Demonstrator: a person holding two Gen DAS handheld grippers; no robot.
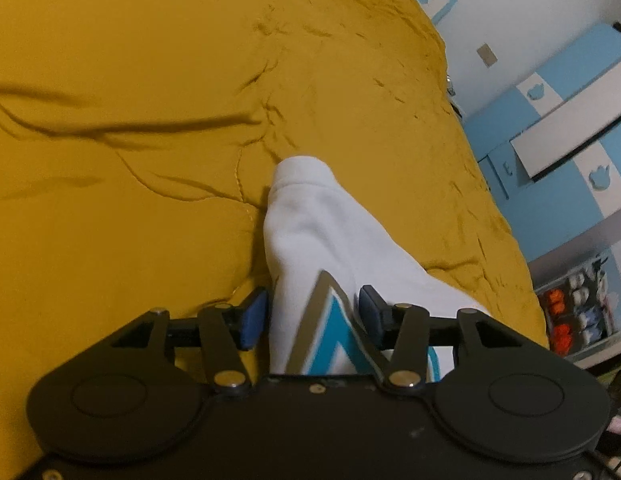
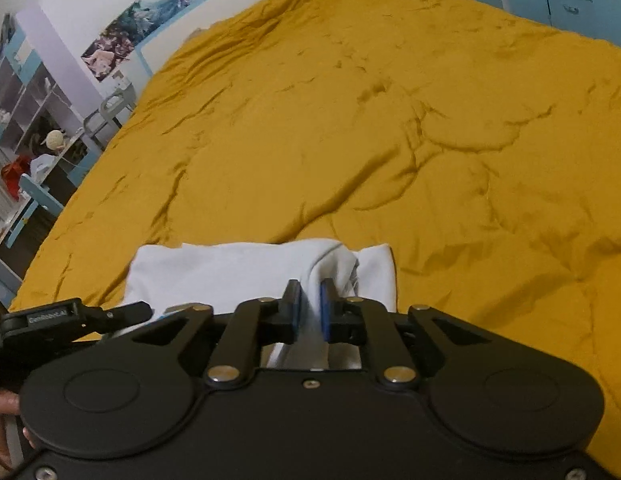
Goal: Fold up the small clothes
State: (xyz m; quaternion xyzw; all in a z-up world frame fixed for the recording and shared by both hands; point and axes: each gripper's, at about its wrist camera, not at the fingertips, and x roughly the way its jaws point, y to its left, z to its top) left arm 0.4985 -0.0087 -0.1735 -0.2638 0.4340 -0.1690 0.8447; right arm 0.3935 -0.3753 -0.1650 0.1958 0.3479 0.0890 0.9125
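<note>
A small white garment [image 1: 310, 232] with a teal and grey print lies on the mustard-yellow bedspread [image 1: 130, 80]. In the left wrist view my left gripper [image 1: 312, 316] is open, its blue pads on either side of a raised fold of the cloth without pinching it. In the right wrist view my right gripper [image 2: 310, 308] is shut on a bunched ridge of the white garment [image 2: 230, 268], which lies flat on the bedspread [image 2: 390, 120] beyond. The left gripper's body [image 2: 66, 316] shows at the left edge.
The bed fills both views, wrinkled. Blue and white cabinets [image 1: 558, 128] and a storage rack [image 1: 578, 308] stand past the bed's right edge. Shelves, a desk and a chair [image 2: 34, 152] stand past its left edge.
</note>
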